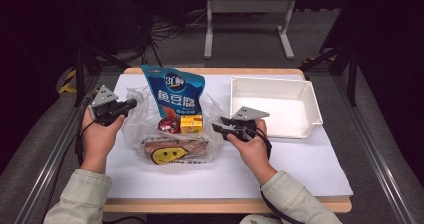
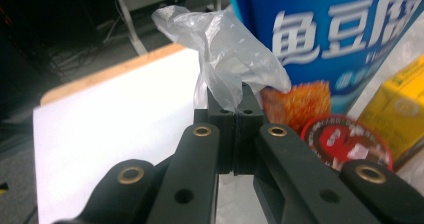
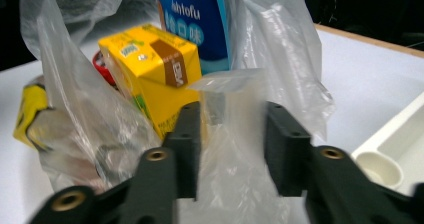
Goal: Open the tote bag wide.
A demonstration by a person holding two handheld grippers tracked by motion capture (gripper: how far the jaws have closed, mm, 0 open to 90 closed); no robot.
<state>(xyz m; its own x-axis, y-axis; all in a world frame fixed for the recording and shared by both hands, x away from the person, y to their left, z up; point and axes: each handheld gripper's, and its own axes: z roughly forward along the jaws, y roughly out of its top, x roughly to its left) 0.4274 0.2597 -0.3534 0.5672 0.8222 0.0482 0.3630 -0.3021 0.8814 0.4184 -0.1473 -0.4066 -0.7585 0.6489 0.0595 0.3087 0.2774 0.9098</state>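
A clear plastic bag [image 1: 136, 118] lies on the white table cover, holding a tall blue snack pouch [image 1: 175, 91], a yellow carton [image 1: 191, 124], a red round tin [image 1: 168, 125] and a packet with a yellow smiley [image 1: 170, 154]. My left gripper [image 1: 131, 104] is at the bag's left rim. In the left gripper view it [image 2: 235, 101] is shut on a bunched flap of the bag [image 2: 225, 54]. My right gripper [image 1: 216, 124] is at the bag's right side. There its jaws [image 3: 232, 129] stand apart with bag film [image 3: 235, 174] between them, the carton [image 3: 150, 69] just behind.
A white plastic tray [image 1: 312, 104] stands at the back right, close behind my right hand; its corner [image 3: 385, 149] is in the right gripper view. The white cover [image 1: 300, 169] stretches toward the front right. Table legs and cables lie on the floor beyond.
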